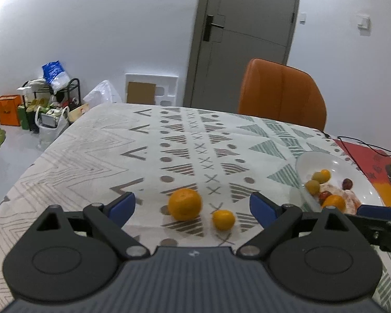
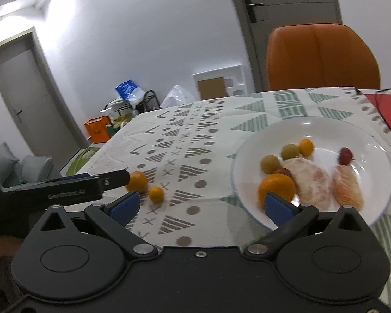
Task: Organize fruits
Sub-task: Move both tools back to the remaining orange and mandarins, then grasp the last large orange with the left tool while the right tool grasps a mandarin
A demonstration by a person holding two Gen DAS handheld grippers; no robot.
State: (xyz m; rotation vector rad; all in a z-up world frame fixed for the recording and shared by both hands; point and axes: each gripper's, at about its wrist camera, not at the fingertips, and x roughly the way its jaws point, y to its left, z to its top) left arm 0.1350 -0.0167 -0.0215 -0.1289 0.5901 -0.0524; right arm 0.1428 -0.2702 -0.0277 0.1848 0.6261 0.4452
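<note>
Blue-padded left gripper (image 1: 191, 204) and right gripper (image 2: 199, 206), both wide apart, empty, angled down over tablecloth (image 1: 91, 156).

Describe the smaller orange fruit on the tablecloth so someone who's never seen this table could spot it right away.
Find the patterned tablecloth and the white plate of fruit on it. Two orange fruits lie loose on the cloth, off the plate. The small orange fruit is the one nearer the plate, clearly smaller than the big orange beside it.
</note>
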